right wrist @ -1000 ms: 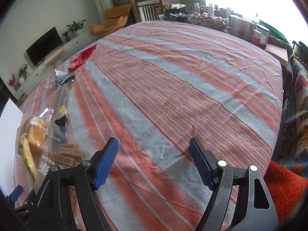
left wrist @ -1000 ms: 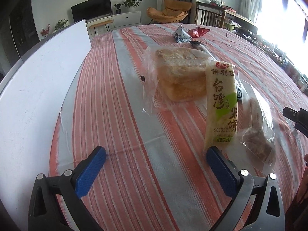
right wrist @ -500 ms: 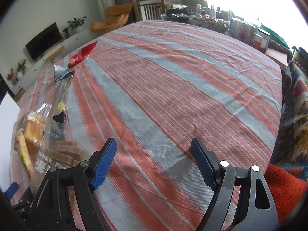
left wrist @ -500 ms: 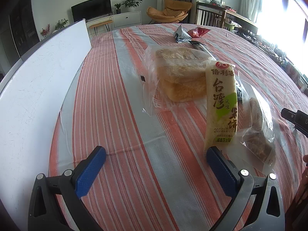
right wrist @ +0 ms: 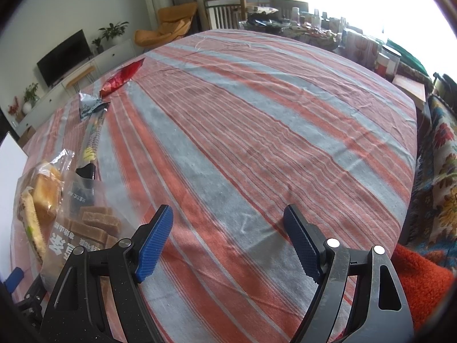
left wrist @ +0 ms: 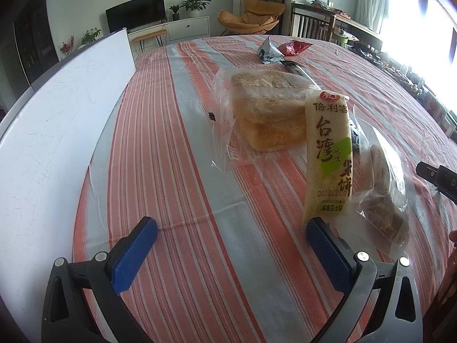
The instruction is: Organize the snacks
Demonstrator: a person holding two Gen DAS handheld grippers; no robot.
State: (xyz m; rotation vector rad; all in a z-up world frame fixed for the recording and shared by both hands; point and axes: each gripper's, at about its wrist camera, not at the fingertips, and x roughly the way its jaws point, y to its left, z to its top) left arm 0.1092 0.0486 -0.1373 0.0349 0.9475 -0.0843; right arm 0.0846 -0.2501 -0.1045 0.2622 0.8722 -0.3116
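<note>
On the red-and-grey striped cloth-covered counter (left wrist: 177, 171), clear-wrapped bread (left wrist: 265, 120), a pale upright rice-cracker packet (left wrist: 328, 154) and bagged brown bars (right wrist: 94, 225) are clustered (touching); left tongs (left wrist: 228, 237) and right tongs (right wrist: 228, 223) are held wide, empty.

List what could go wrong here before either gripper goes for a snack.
1. The rice cracker pack leans on the bread bag and the clear bag of brown bars; pulling one may drag or topple the others.
2. The left gripper and right gripper, both open, may snag loose clear plastic or the striped tablecloth.
</note>
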